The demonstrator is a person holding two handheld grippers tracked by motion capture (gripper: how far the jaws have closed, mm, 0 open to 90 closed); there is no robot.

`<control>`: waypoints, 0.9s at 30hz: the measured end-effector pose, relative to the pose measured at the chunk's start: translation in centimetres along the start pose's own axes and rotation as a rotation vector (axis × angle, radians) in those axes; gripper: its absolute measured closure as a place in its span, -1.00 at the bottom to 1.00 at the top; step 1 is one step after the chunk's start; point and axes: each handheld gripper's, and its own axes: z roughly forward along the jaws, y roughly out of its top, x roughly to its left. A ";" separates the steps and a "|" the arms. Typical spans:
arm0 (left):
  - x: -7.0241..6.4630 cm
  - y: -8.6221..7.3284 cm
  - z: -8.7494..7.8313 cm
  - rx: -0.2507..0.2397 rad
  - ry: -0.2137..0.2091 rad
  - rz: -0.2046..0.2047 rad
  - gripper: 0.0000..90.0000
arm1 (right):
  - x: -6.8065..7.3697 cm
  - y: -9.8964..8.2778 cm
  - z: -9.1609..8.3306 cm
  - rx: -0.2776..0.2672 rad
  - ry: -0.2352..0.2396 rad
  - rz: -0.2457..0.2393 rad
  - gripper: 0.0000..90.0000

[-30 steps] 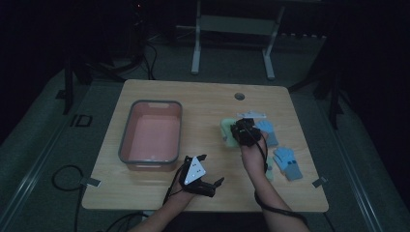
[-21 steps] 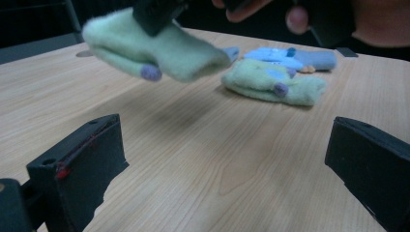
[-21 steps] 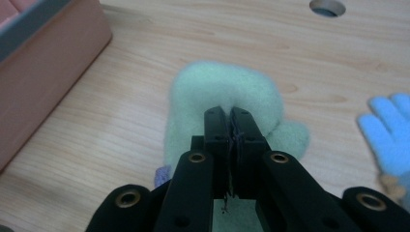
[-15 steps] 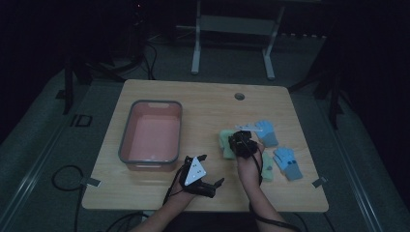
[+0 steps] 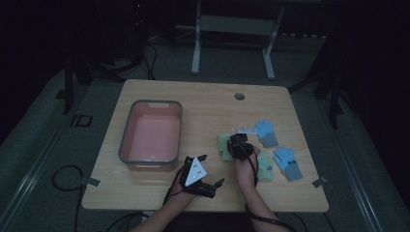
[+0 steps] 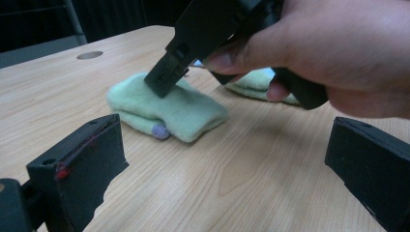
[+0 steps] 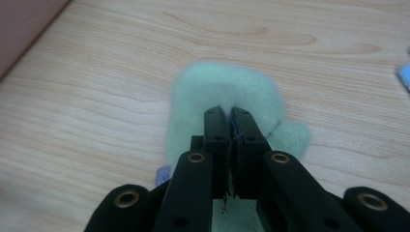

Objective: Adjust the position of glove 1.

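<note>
A: Right tongs (image 7: 231,121) — what do you get from their own camera?

B: My jaws are pressed together, tips down on the pale green mitten (image 7: 225,96). I cannot tell whether any fleece is pinched between them. A lilac patch peeks out at the mitten's near edge. Pink corner of the tub at the upper left.

A: And from above?

B: The high view places it: that mitten (image 5: 224,146) lies on the desk (image 5: 203,96) just right of the pink tub (image 5: 151,135), my right tongs (image 5: 238,145) over it. A second green mitten (image 5: 264,166) sits right of my wrist, with two blue mittens (image 5: 266,132) (image 5: 288,163) further right. Grain and jaw detail are lost in the dark there.

A: Left tongs?

B: My left tongs (image 6: 227,159) are spread wide, nothing between them, low over bare desk. Their camera shows the side-on angle: right tongs (image 6: 167,77) slanting down onto the mitten (image 6: 169,106), which lies folded and flat. From above, left tongs (image 5: 205,181) rest near the desk's front edge
</note>
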 end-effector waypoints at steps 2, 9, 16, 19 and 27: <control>0.0 0.0 0.0 0.001 0.001 0.001 -0.98 | -0.1 -0.1 0.3 0.005 0.005 0.002 0.92; 0.0 0.0 0.0 -0.001 -0.002 -0.002 -0.98 | -0.4 -0.7 1.7 0.014 0.022 0.023 0.90; 0.0 0.0 0.0 0.000 -0.002 -0.003 -0.98 | -0.5 -0.3 1.4 0.025 0.057 0.014 0.53; 0.0 0.0 0.0 0.001 -0.001 -0.003 -0.98 | -0.8 0.3 0.7 0.009 0.083 -0.002 0.38; 0.0 0.0 0.0 0.000 -0.003 -0.005 -0.98 | -2.4 2.2 -1.7 -0.028 0.106 -0.076 0.36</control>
